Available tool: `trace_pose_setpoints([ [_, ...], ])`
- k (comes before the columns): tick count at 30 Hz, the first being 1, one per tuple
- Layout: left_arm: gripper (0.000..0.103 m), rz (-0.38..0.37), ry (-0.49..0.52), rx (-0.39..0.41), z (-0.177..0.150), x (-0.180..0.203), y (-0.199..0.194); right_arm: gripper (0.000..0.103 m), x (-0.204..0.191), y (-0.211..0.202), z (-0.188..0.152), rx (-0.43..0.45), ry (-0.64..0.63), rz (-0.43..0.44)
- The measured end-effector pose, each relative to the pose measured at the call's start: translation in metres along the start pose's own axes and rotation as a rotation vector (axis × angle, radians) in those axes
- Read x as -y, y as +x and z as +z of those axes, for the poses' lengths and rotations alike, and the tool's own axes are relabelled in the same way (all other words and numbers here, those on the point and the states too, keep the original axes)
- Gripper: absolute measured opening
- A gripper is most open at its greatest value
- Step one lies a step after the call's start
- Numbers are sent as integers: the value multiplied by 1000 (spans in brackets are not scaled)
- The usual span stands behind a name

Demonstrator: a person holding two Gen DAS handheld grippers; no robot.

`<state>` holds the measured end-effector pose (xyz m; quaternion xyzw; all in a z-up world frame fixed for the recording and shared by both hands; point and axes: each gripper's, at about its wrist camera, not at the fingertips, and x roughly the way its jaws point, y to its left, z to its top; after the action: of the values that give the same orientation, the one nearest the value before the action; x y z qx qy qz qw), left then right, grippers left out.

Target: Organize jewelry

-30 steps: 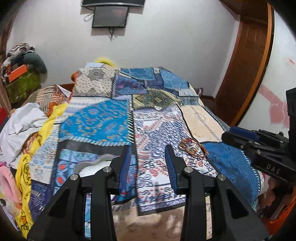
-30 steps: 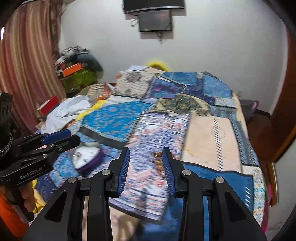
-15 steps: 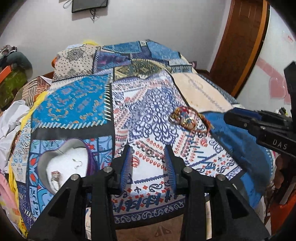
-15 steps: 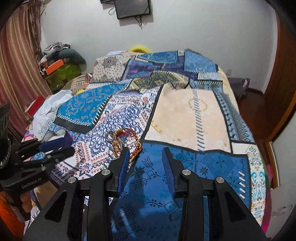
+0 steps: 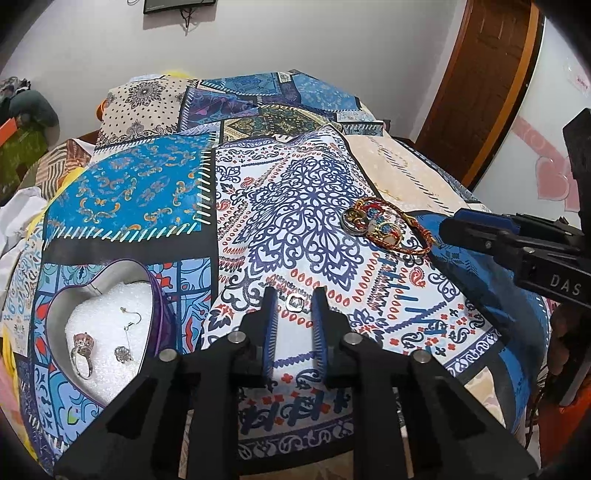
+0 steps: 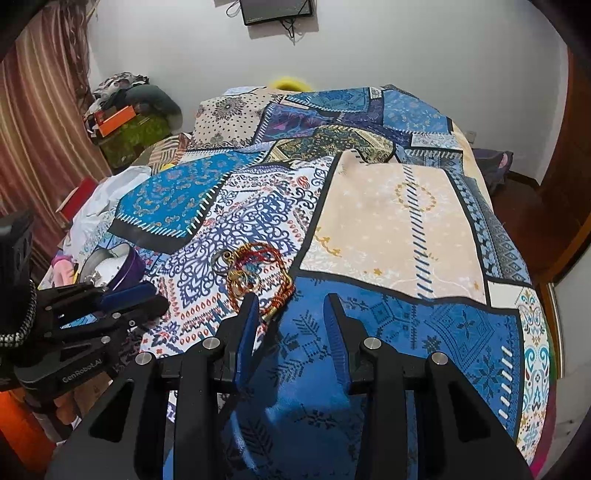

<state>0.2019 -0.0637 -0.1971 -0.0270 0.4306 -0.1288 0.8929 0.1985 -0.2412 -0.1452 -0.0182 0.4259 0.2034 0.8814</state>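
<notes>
A small silver ring [image 5: 295, 302] lies flat on the bed's patchwork cover [image 5: 317, 206], between the tips of the left gripper [image 5: 294, 301], whose jaws have just been closing but don't yet pinch it. The heart-shaped box [image 5: 107, 269] sits at its eight o'clock, the tangled bracelets [image 5: 384, 225] at two o'clock by the unclenched, empty right gripper [image 6: 291, 306]. On soft fabric the flat ring could squirt free, or cloth get nipped instead.

One heart-shaped tin [image 5: 110, 291] sits on the near left of the bed [image 5: 147, 192]. On its white foam lie three pieces: one ring with a pink stone [image 5: 82, 349], one hook earring [image 5: 130, 318] and one small stud [image 5: 123, 353]. One small silver ring [image 5: 295, 302] lies loose on the bedspread. One tangled pile of bracelets and threads [image 5: 384, 225] lies to the right; its pieces cannot be counted. One screen [image 6: 277, 11] hangs on the far wall.
</notes>
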Motion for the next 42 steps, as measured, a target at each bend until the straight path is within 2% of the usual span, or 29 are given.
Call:
trace_pose_setpoints([
  [5, 7, 13, 30, 9, -2, 5, 1, 33, -7, 0, 5, 7, -16, 9],
  [8, 7, 19, 36, 17, -3, 7, -1, 33, -12, 2, 8, 5, -21, 22],
  [12, 7, -11, -4, 22, -1, 0, -7, 33, -24, 8, 16, 4, -55, 32],
  [22, 7, 8, -24, 104, 8, -14, -35, 33, -49, 39, 30, -50, -133, 79],
  [30, 7, -18, -57, 92, 6, -25, -32, 33, -50, 55, 32, -91, -145, 76],
  [31, 7, -19, -59, 94, 5, -25, -33, 32, -50, 57, 32, -96, -142, 78],
  [34, 7, -13, -60, 103, 5, -25, -38, 20, -48, 60, 32, -114, -135, 75],
  [42, 7, 6, -64, 139, 8, -26, -59, 20, -51, 38, 35, -54, -133, 55],
])
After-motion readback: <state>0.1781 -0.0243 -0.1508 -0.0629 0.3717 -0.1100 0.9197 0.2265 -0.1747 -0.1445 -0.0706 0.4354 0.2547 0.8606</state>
